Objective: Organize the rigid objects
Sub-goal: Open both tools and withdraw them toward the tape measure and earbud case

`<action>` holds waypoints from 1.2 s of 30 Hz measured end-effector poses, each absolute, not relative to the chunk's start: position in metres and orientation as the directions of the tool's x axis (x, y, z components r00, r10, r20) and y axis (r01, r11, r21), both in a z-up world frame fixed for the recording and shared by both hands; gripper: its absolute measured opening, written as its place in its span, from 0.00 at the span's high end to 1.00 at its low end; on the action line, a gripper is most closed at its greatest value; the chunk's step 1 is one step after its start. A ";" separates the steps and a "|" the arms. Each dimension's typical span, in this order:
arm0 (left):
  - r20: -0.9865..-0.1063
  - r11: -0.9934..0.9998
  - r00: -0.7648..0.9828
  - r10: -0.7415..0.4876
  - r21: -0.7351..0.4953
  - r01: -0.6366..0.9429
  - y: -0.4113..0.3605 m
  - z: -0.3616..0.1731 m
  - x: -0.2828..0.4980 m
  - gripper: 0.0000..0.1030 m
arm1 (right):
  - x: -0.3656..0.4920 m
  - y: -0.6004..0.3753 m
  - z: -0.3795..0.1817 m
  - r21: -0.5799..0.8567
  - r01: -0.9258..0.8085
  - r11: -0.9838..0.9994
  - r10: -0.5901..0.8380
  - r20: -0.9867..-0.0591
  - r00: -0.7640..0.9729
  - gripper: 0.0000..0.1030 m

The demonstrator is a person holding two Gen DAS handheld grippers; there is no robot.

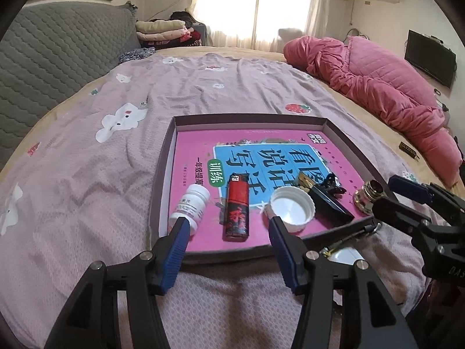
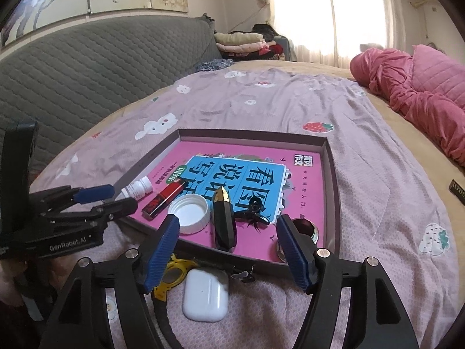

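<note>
A shallow purple box tray [image 1: 250, 117] lies on the bed with a pink book [image 1: 197, 145] inside it. On the book lie a white pill bottle [image 1: 191, 203], a red lighter [image 1: 237, 209], a white cap [image 1: 292, 206], a black gold-tipped case [image 2: 223, 221], a black hair clip [image 2: 255, 212] and a round brass piece [image 1: 367, 195]. My left gripper [image 1: 228, 224] hangs open over the tray's near edge, with the lighter just past its fingers. My right gripper [image 2: 227, 221] is open above the cap and the black case, touching neither.
A white earbud case [image 2: 205, 296] and a yellow item [image 2: 171, 276] lie on the sheet in front of the tray [image 2: 250, 132]. A pink quilt [image 1: 377, 81] is bunched at the right. A grey headboard [image 2: 87, 67] rises at the left.
</note>
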State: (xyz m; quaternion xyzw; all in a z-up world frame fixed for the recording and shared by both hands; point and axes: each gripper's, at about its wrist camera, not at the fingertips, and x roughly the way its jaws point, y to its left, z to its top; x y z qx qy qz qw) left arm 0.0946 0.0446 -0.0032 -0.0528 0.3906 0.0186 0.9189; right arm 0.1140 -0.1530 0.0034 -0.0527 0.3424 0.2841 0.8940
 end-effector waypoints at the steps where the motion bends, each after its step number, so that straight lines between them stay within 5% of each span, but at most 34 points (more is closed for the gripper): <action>1: -0.719 0.994 0.695 -0.009 -0.083 -0.073 0.043 -0.002 0.093 0.46 | 0.113 -0.154 0.004 0.102 -0.544 0.833 0.473 -0.640 0.605 0.31; 36: -0.727 0.999 0.686 -0.039 -0.049 0.004 0.014 0.012 0.047 0.46 | 0.068 -0.186 0.011 0.090 -0.558 0.825 0.474 -0.649 0.595 0.29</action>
